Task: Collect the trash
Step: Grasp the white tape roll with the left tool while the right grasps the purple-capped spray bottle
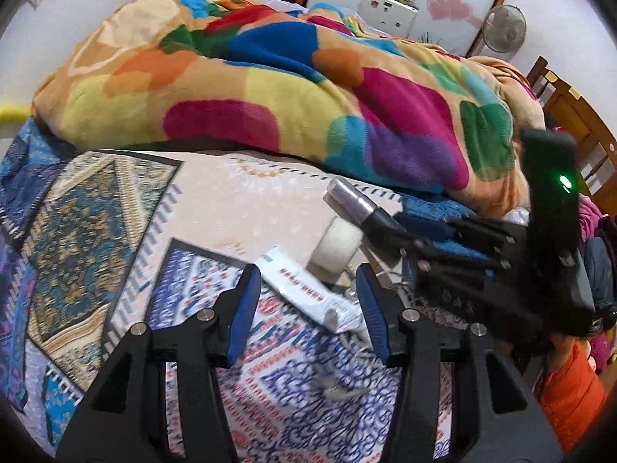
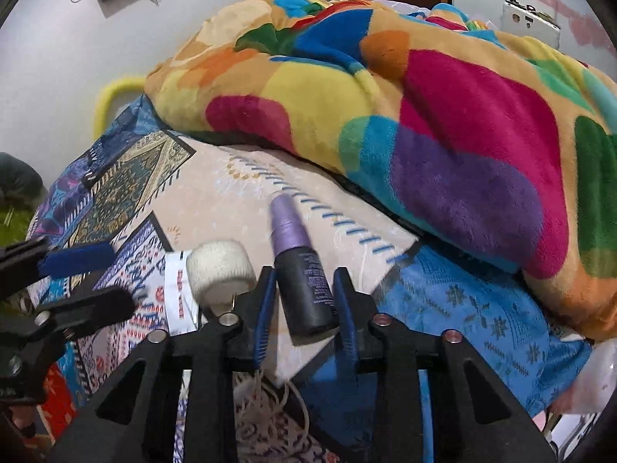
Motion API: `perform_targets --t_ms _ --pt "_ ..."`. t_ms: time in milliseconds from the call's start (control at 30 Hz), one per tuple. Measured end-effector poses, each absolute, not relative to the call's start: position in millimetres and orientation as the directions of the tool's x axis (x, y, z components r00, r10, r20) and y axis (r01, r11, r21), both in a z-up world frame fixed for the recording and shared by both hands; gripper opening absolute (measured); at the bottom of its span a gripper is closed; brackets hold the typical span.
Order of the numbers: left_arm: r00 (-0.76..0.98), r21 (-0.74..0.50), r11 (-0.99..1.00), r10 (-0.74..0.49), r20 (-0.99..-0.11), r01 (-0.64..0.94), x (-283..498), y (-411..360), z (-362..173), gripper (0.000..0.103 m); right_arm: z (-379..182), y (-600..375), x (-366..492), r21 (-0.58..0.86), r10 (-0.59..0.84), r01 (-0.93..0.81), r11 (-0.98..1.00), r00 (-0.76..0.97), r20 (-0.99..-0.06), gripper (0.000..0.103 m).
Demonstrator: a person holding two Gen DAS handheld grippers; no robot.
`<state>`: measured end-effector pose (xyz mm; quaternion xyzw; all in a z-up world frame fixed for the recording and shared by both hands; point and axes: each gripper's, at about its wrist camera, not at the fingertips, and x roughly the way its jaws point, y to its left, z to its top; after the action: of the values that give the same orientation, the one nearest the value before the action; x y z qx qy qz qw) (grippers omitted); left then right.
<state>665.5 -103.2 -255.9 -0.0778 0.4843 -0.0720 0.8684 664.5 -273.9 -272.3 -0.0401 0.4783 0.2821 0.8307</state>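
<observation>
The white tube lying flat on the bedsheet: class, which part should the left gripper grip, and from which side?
Grip the white tube across its narrow middle, coming from above. It lies flat and slanted between the open left gripper fingers, so the long flat sides probably suit the pads best.

Purple-capped black bottle between right gripper pads, white roll beside.

I see a fleece blanket in big rounded patches of magenta, yellow, orange, blue, green and purple on tan. My bedsheet is patchwork: teal-and-gold ornament, plain cream, blue-and-red print. The spray bottle is black with a lilac cap. The tape roll is off-white, the tube white with red lettering. Both hand-held grippers are black with blue pads.
</observation>
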Motion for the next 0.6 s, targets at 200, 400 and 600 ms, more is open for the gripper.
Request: perform_targets --t_ms 200,400,600 --pt "0.502 -0.223 0.971 -0.234 -0.833 0.082 686.4 -120.3 -268.0 0.050 -271.8 -303.4 642.9 0.203 0.394 -0.432 0.879 0.415 -0.820 0.026" --pt "0.503 -0.152 0.983 -0.185 -0.844 0.107 702.5 -135.7 -279.5 0.049 -270.2 -306.7 623.0 0.148 0.344 -0.423 0.894 0.437 -0.831 0.026" --pt "0.517 -0.177 0.981 -0.189 -0.835 0.073 700.8 -128.6 -282.8 0.025 -277.5 -292.9 623.5 0.130 0.325 -0.426 0.895 0.425 -0.845 0.025"
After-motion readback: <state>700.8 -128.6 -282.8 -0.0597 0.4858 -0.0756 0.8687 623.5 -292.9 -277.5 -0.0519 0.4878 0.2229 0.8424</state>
